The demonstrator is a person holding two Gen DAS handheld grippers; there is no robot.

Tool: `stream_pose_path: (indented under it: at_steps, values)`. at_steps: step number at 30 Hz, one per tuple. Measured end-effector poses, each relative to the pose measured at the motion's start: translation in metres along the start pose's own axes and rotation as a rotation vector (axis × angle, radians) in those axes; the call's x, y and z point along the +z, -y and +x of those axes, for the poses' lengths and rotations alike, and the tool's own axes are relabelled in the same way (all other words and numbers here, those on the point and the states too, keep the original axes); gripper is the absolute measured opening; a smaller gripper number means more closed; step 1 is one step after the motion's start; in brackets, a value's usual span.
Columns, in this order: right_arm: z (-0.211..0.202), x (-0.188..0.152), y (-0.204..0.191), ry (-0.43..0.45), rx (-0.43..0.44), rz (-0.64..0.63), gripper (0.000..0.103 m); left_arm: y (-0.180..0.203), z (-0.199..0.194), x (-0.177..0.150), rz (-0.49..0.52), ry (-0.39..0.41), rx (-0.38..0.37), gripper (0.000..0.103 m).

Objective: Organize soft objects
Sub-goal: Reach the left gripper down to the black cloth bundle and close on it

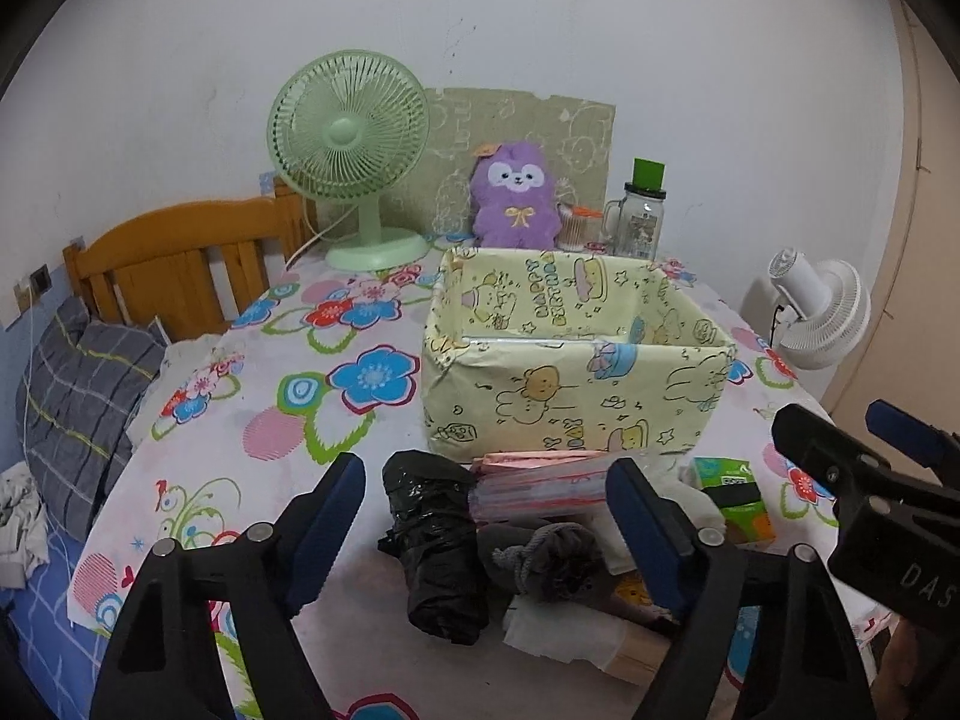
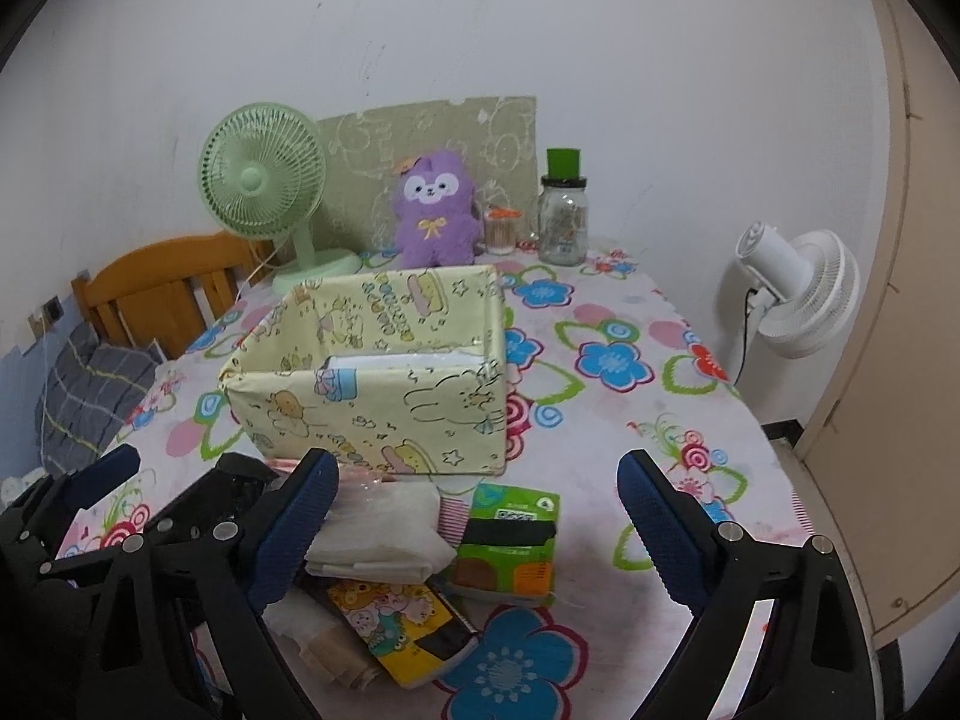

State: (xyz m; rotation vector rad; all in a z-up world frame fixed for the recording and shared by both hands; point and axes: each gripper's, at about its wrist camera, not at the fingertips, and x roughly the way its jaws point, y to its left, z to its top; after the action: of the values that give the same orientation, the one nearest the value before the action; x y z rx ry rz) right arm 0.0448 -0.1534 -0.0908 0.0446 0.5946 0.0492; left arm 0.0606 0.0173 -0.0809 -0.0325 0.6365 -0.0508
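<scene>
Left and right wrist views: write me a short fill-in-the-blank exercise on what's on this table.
1. The yellow cartoon-print box stands open and looks ____ inside.
2. The plush toy by the wall is ____ in colour.
3. The black plastic bundle lies between the fingers of the ____ gripper.
4. The jaws of both grippers are ____.

Missing words: empty; purple; left; open

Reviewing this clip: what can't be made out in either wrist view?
- Box floor: left wrist view, the near wall hides it; right wrist view shows only a pale strip inside.
- Pile under the left gripper: the black bundle and grey knit overlap, contents unclear.
- Yellow pack: right wrist view, partly behind the right gripper's left finger.
- Jar label: too small.
</scene>
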Motion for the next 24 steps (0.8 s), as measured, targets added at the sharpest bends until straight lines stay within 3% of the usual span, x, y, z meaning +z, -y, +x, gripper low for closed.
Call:
stream_pose_path:
  at_steps: [24]
  values:
    - [0.059,-0.003,-0.047,-0.121,0.110,-0.080,0.095,-0.029,0.049,-0.009,-0.003,-0.116,0.024,0.076]
